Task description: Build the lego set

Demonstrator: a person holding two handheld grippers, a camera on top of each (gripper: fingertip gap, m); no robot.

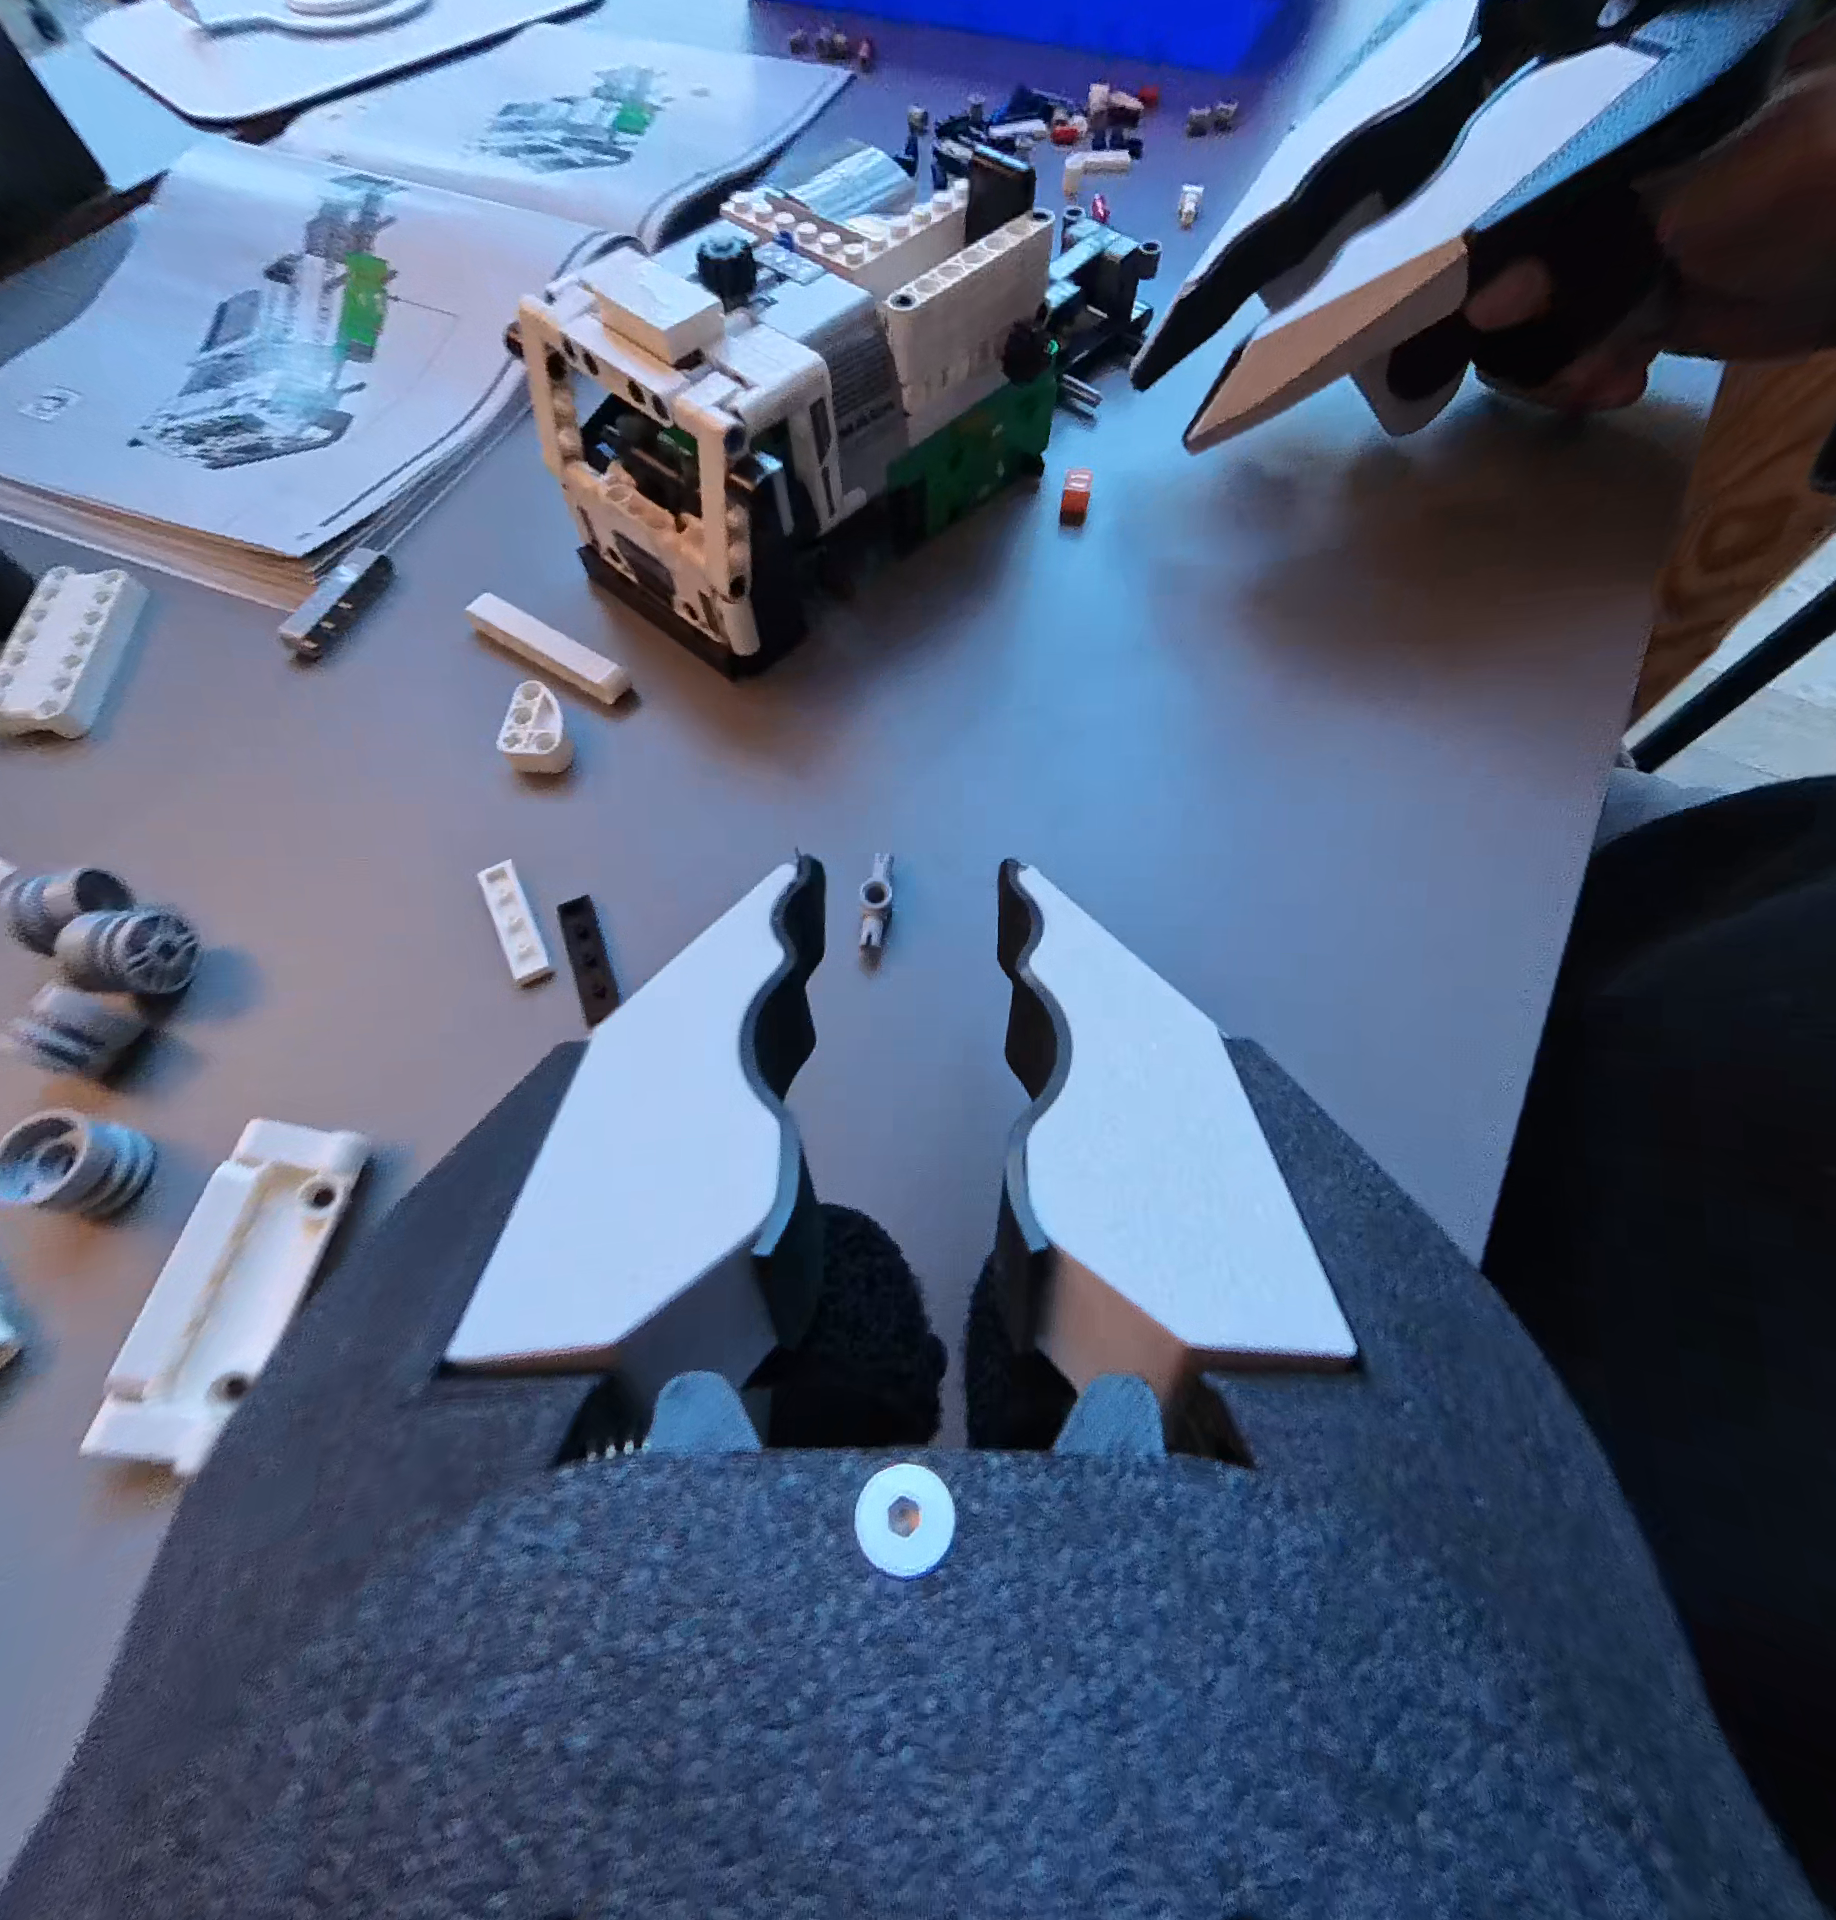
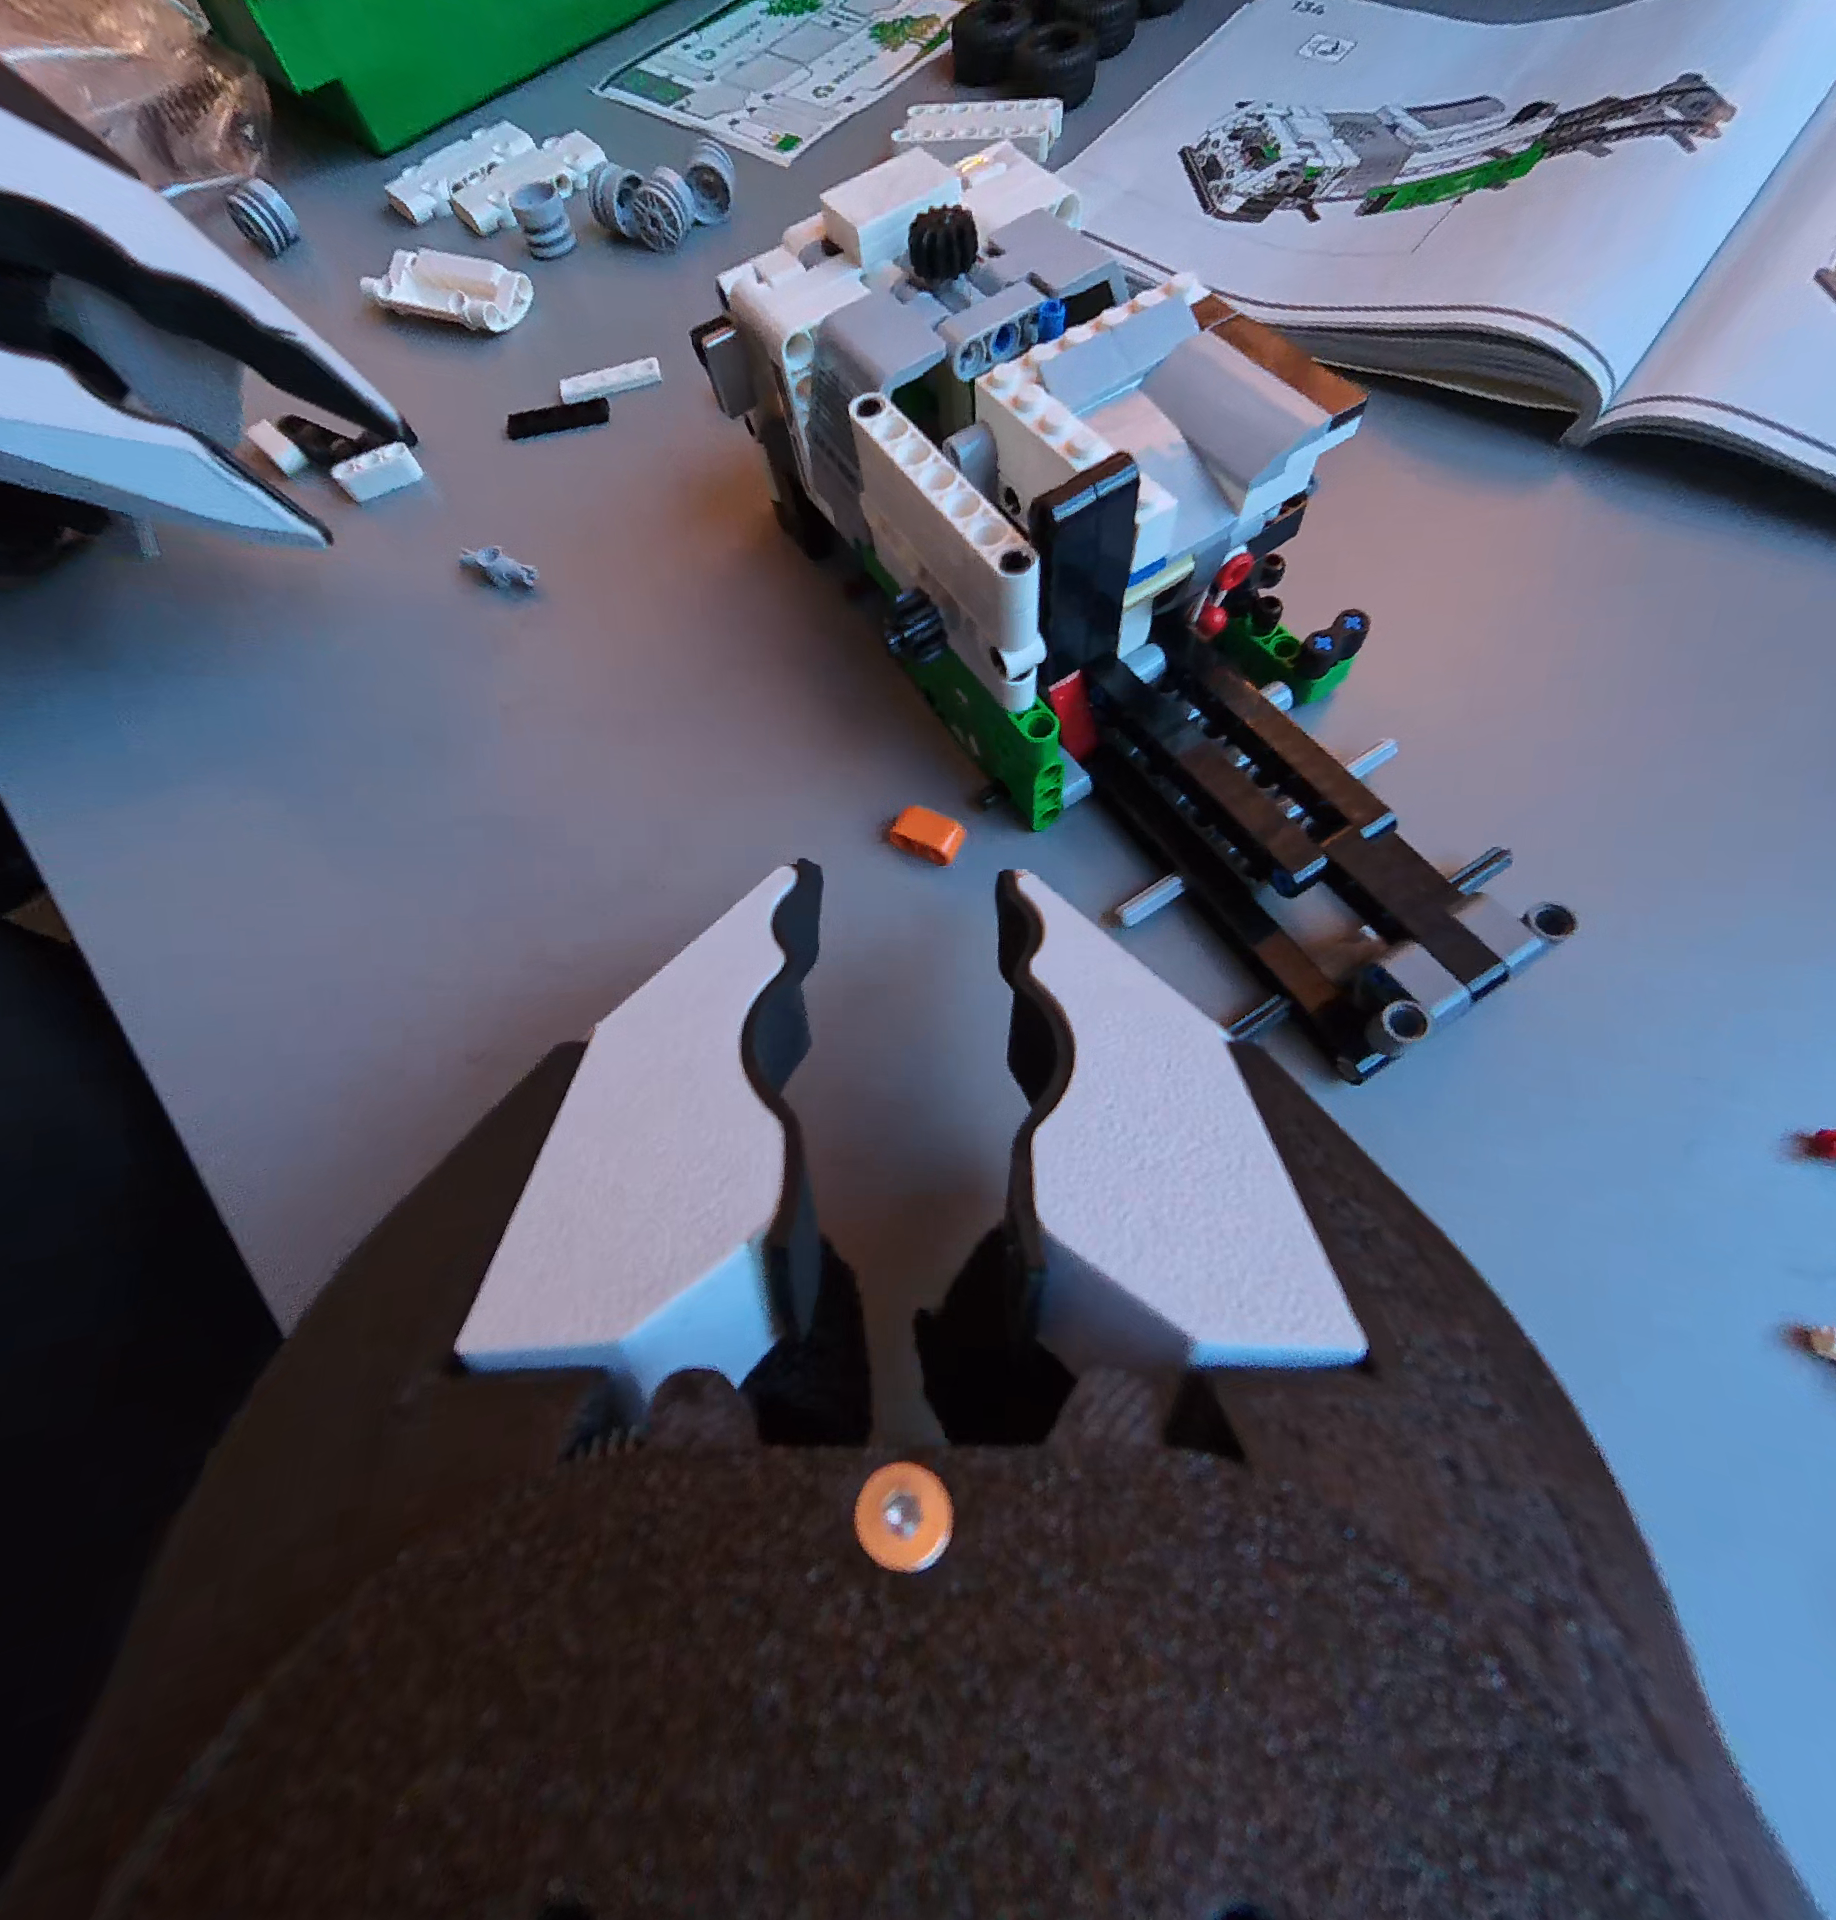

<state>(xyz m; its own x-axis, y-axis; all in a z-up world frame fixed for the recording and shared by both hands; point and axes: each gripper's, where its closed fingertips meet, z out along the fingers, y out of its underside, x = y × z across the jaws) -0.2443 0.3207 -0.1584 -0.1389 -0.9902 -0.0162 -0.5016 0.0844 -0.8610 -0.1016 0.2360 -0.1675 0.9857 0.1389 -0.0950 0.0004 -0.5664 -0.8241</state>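
A part-built white, grey, green and black lego truck (image 1: 779, 416) stands on the grey table; it also shows in the right wrist view (image 2: 1039, 499). My left gripper (image 1: 909, 878) is open and empty, low over the table, with a small grey connector piece (image 1: 875, 904) lying just beyond its tips. My right gripper (image 2: 909, 883) is open and empty, just short of a small orange piece (image 2: 926, 833) beside the truck's green base. The right gripper shows in the left wrist view (image 1: 1174, 405) near the truck's rear. The left gripper shows in the right wrist view (image 2: 363, 483).
An open instruction booklet (image 1: 270, 343) lies behind the truck. Grey wheel hubs (image 1: 114, 945), white beams (image 1: 545, 646) and small plates (image 1: 516, 922) lie at the left. A pile of small parts (image 1: 1049, 114) sits far back. The table edge (image 1: 1579, 935) runs along the right. Some 15 centimetres of space lies between my two pairs of fingers.
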